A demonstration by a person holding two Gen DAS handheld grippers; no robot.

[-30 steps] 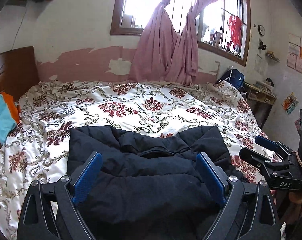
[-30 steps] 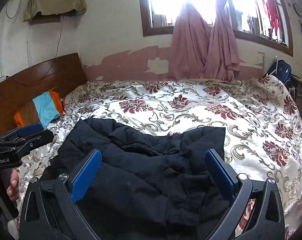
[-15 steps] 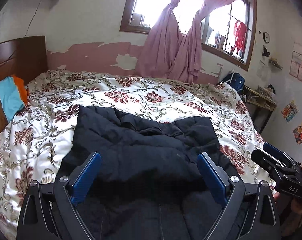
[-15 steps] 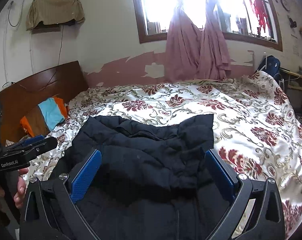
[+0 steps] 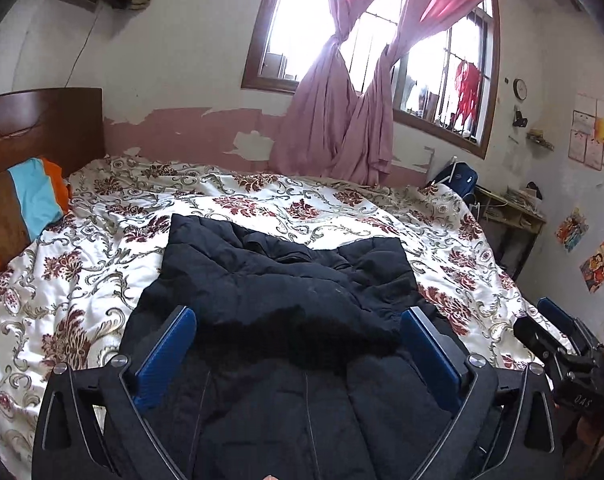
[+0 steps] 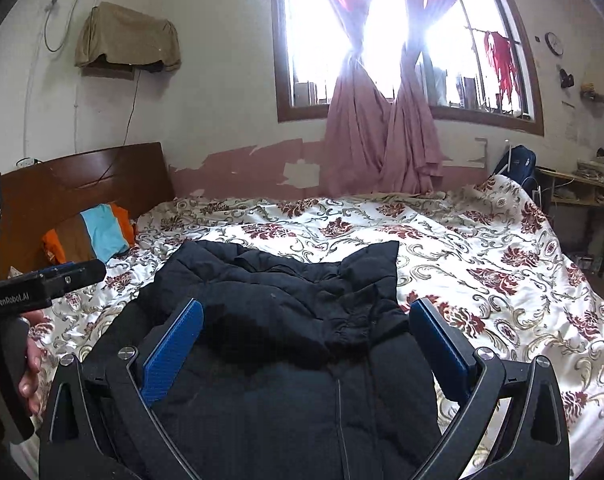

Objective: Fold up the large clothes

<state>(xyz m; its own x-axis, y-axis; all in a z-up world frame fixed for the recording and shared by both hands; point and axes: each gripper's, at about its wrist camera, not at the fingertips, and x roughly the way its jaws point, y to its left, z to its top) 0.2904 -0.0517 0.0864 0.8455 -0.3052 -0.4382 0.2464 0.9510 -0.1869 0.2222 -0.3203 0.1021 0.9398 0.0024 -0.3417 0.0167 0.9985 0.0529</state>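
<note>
A black padded jacket [image 5: 286, 280] lies on the floral bedspread [image 5: 102, 264], its upper part doubled over the lower part near me. My left gripper [image 5: 298, 314] hovers over the near part of the jacket; its jaws are opening, wide apart, and the blue pads [image 5: 166, 356] press on nothing. My right gripper [image 6: 307, 305] hangs beside it over the same jacket [image 6: 278, 292], open and empty. Each gripper shows in the other's view: the right gripper [image 5: 558, 340] at the right edge, the left gripper [image 6: 62, 276] at the left edge, held by a hand [image 6: 30, 368].
A striped orange, blue and brown pillow [image 5: 22, 208] rests against the wooden headboard [image 5: 42, 120] at the left. Pink curtains [image 5: 342, 128] hang at the window behind the bed. A blue backpack [image 5: 458, 178] and a small desk [image 5: 510, 212] stand at the right.
Both grippers have drawn back from the bed, away from the wall. The jacket now looks farther off, and more of its near, lower part shows between the fingers.
</note>
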